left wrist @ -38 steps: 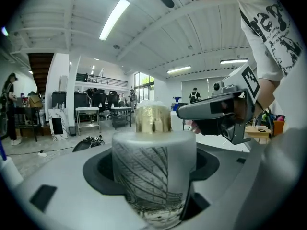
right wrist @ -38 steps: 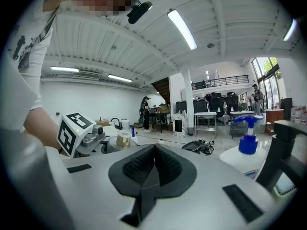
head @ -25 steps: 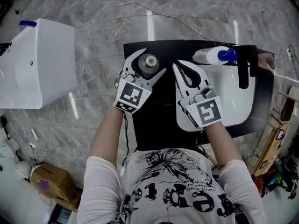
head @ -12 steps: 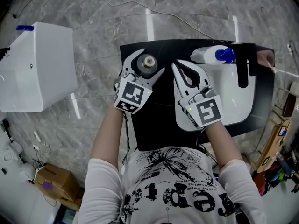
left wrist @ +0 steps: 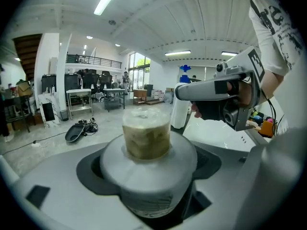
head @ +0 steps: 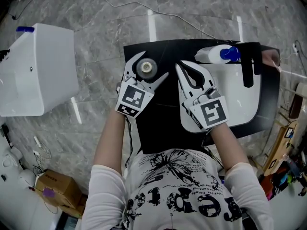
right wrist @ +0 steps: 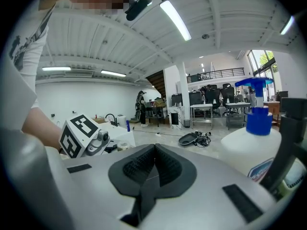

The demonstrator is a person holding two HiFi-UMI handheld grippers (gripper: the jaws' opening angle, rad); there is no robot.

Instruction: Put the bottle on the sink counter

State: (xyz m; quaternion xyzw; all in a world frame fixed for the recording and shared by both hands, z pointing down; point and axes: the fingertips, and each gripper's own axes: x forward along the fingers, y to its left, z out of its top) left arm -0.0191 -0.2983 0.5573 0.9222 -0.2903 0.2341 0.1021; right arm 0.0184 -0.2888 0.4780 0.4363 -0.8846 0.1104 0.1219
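Note:
A white bottle (head: 146, 67) with a clear cap stands upright between the jaws of my left gripper (head: 147, 61), over the black sink counter (head: 158, 123) left of the basin. In the left gripper view the bottle (left wrist: 148, 169) fills the space ahead and looks blurred, with dark gaps on both sides of it. The jaws are opening and the pads do not seem to press on it. Whether its base rests on the counter is hidden. My right gripper (head: 180, 67) hovers just to the right, shut and empty, its pads (right wrist: 144, 169) closed together.
A white spray bottle (head: 216, 55) with a blue head lies at the far edge of the white sink basin (head: 240, 99), beside a black faucet (head: 248, 68). A large white box (head: 38, 68) stands on the marble floor to the left. A cardboard box (head: 53, 186) sits at the lower left.
The left gripper and the bottle have shifted slightly left. The bottle now sits a little deeper between the jaws. The right gripper has hardly moved.

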